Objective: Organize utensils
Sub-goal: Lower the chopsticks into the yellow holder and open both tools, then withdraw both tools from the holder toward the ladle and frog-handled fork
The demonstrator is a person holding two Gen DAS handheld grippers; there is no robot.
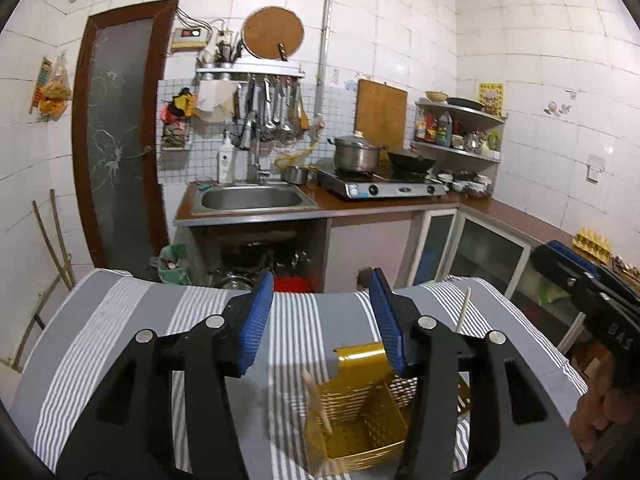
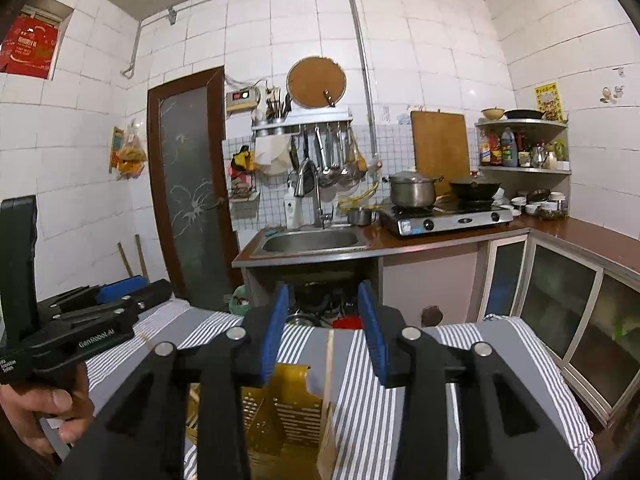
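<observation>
Two views, listed in turn.

Left wrist view: our left gripper (image 1: 322, 322) hangs above a table under a grey-and-white striped cloth (image 1: 120, 320), jaws spread wide with nothing between the blue pads (image 1: 256, 320). Below them stands a gold perforated utensil caddy (image 1: 360, 420), partly behind the right-hand finger. One wooden utensil (image 1: 318, 402) leans inside its near compartment, handle tilted up to the left. A single chopstick (image 1: 463, 310) slants up past the caddy's far side; we cannot tell what it rests on. Our right gripper (image 1: 592, 284) shows at the right edge, side-on. Behind: sink (image 1: 252, 199), gas stove (image 1: 380, 186) with a steel pot (image 1: 356, 152).

Right wrist view: our right gripper (image 2: 324, 328) has its jaws wide and empty. The caddy sits directly beneath. A pale stick (image 2: 329, 364) runs upright between the fingers, blurred. Our left gripper (image 2: 116, 292) appears at left, held by our left hand (image 2: 52, 412), its jaw state unreadable from this angle.
</observation>
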